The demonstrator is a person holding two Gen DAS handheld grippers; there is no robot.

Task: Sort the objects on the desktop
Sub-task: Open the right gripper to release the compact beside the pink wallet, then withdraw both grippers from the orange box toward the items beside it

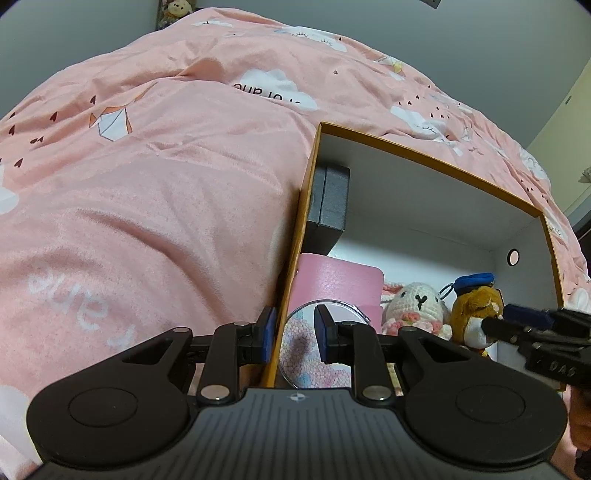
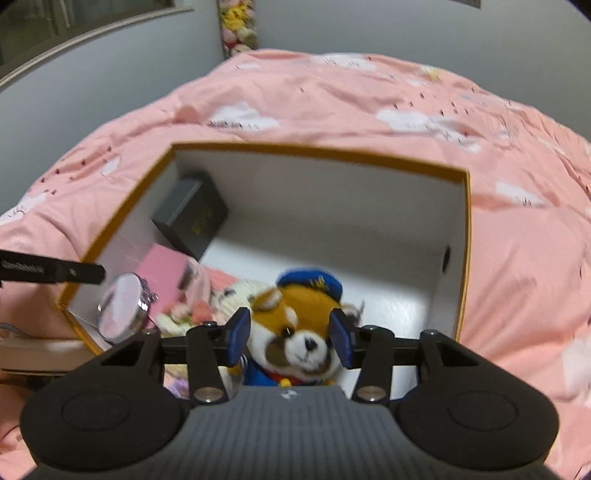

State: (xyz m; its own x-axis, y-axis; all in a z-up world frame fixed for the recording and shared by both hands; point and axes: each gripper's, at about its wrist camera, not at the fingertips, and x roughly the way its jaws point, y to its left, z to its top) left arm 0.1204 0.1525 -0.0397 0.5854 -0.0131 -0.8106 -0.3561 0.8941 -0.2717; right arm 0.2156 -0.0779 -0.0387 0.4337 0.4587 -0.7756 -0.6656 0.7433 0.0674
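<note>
An orange-rimmed cardboard box [image 1: 424, 153] [image 2: 317, 151] lies on a pink duvet. In it are a black case [image 2: 192, 218], a pink card [image 1: 336, 284], a round mirror [image 1: 303, 354] [image 2: 122, 314], a crocheted white bunny [image 1: 413, 302] and a brown bear plush with a blue cap [image 2: 295, 325] [image 1: 476, 306]. My left gripper [image 1: 293, 330] straddles the box's left wall above the mirror, with a gap between the pads. My right gripper [image 2: 290, 338] [image 1: 506, 321] is open, its pads flanking the bear's head without squeezing it.
The pink duvet [image 1: 166, 206] surrounds the box on all sides. Grey walls rise behind it, with a strip of plush toys [image 2: 238, 26] at the far corner. A flat beige object [image 2: 37, 350] lies just outside the box's near left corner.
</note>
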